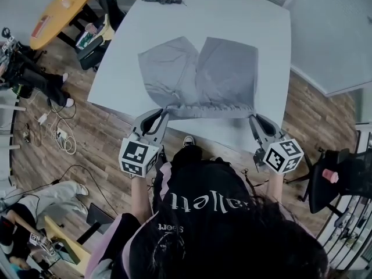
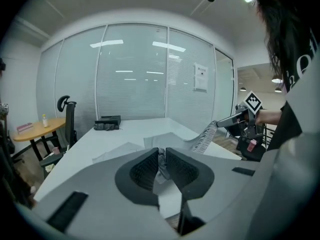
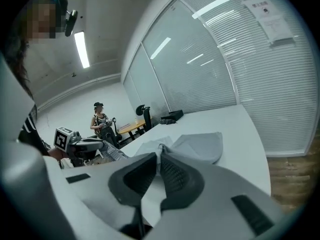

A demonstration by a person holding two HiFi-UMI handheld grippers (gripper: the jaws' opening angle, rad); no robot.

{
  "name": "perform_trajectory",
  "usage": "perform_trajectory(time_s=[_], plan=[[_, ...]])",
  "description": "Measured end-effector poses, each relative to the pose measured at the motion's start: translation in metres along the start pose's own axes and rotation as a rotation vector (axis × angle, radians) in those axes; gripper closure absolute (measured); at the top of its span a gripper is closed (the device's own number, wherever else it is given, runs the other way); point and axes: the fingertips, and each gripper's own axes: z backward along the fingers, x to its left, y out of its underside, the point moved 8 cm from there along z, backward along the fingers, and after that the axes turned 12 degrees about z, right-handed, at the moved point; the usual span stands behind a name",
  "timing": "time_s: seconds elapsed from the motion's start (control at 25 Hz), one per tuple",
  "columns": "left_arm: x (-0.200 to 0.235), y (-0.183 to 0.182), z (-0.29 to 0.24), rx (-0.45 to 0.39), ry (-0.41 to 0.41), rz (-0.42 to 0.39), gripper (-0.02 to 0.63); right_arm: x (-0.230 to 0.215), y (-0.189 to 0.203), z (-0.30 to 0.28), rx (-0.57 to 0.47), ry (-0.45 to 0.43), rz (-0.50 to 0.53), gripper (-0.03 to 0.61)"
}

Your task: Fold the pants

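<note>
Pants spread grey at centre frame on the white table, waistband nearest. Clamped tight on its lower-left corner by the left gripper; pinched likewise at lower right by the right gripper, cloth between each pair of jaws. First fold under way, probably with waistband raised. Next: carrying both corners up-frame over the legs, level.

Grey pants on white table
</note>
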Motion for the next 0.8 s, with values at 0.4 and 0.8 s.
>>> perform_trajectory(time_s=[0.4,0.8], plan=[[0.022,-0.027,0.002,-0.051,-0.007,-0.043,0.551,0.002,-0.029,-0.001,-0.087,-0.015,-0.015,0.54],[0.072,-0.065,-0.051,-0.033,0.029,-0.15,0.552,-0.039,-0.062,-0.06,-0.089,0.008,0.028,0.54]])
